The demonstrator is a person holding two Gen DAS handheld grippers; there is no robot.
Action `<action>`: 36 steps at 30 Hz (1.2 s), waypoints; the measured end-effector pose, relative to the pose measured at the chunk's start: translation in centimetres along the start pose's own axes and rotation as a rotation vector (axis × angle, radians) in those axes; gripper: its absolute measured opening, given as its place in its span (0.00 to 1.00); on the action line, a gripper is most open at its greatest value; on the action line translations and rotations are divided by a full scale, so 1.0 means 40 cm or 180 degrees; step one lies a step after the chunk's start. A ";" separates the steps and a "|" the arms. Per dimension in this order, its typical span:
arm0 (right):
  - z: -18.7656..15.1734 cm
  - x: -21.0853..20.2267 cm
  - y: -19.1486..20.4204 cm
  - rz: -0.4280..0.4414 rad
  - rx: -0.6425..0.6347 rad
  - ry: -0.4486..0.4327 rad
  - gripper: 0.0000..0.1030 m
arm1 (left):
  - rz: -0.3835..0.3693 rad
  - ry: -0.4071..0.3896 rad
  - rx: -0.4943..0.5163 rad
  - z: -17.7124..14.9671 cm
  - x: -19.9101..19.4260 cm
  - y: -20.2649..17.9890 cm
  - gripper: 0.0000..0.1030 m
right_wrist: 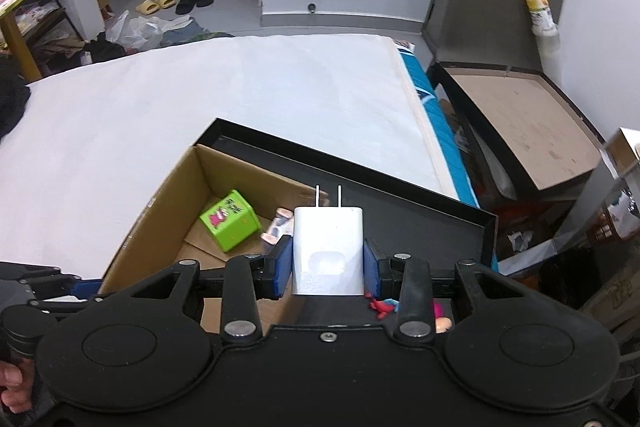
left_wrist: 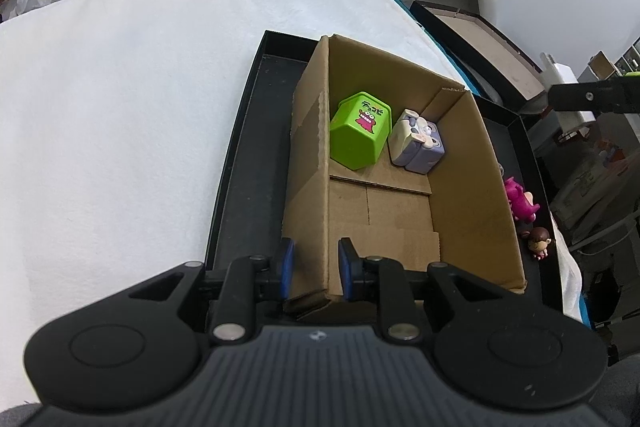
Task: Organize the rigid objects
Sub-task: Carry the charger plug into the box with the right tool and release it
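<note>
Left wrist view: the left tongs [left_wrist: 314,269] pinch the cardboard box [left_wrist: 460,167] wall at lower centre, probably steadying it. Right wrist view: the right tongs [right_wrist: 329,263] clamp a white charger [right_wrist: 328,251], prongs forward, apparently bound for the box.

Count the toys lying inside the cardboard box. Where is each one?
2. The green toy box lies tipped in the cardboard box's far part, and the pale purple figure sits close beside it on the right. Nothing else shows on the box floor.
</note>
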State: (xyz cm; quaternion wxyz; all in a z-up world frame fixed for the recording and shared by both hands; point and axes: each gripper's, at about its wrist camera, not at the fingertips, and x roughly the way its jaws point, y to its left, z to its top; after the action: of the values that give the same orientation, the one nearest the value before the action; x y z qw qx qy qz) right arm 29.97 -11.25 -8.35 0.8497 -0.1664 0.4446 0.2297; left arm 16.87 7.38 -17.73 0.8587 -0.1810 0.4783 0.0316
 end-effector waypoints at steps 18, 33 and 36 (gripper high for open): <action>0.013 0.090 0.138 0.0389 0.0055 0.0326 0.35 | -0.0151 -0.0005 -0.0057 -0.001 0.004 0.020 0.22; 0.005 0.179 0.205 0.0727 0.0355 0.0523 0.36 | -0.0241 0.0009 -0.0133 0.002 0.010 0.037 0.22; 0.001 0.193 0.202 0.0825 0.0500 0.0556 0.39 | -0.0219 0.0026 -0.0131 0.003 0.013 0.037 0.20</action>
State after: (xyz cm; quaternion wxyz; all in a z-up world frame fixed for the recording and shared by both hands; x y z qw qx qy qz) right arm 29.50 -2.60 -15.40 0.7815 -0.0601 0.5510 0.2865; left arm 16.92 8.73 -18.54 0.8535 -0.2150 0.4746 0.0112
